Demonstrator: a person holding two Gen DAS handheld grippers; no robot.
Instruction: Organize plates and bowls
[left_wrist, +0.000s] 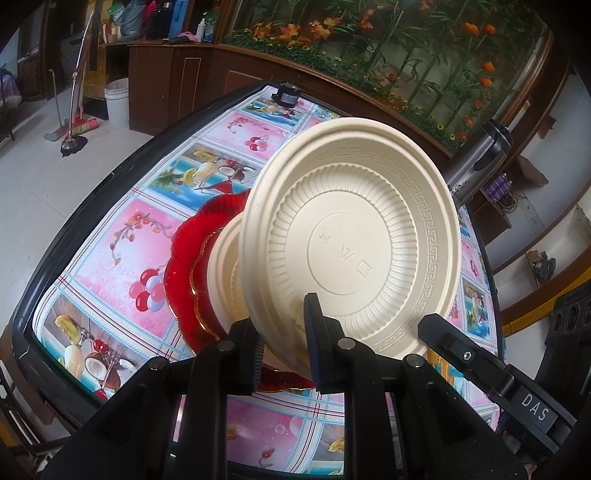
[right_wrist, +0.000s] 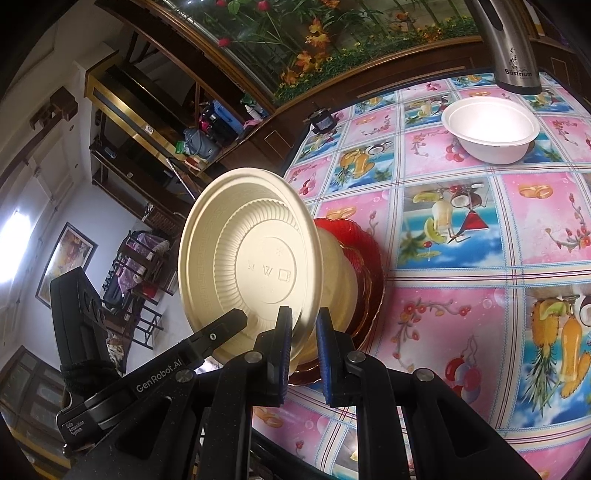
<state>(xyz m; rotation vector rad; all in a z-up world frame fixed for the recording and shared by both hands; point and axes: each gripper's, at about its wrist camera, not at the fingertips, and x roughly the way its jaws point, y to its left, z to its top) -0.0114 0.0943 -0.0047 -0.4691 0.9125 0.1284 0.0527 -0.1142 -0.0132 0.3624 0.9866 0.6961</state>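
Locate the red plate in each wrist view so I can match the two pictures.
Left wrist: the red plate lies left of centre on the table, mostly hidden behind the tilted cream plate.
Right wrist: the red plate sits at centre, just right of the cream plate.
Shared landmark: the steel kettle, at right in the left view, at top right in the right view.

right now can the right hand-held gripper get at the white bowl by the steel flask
Probably not yet: the right hand-held gripper is shut on the cream plate's rim. The path across the table to the white bowl looks clear.
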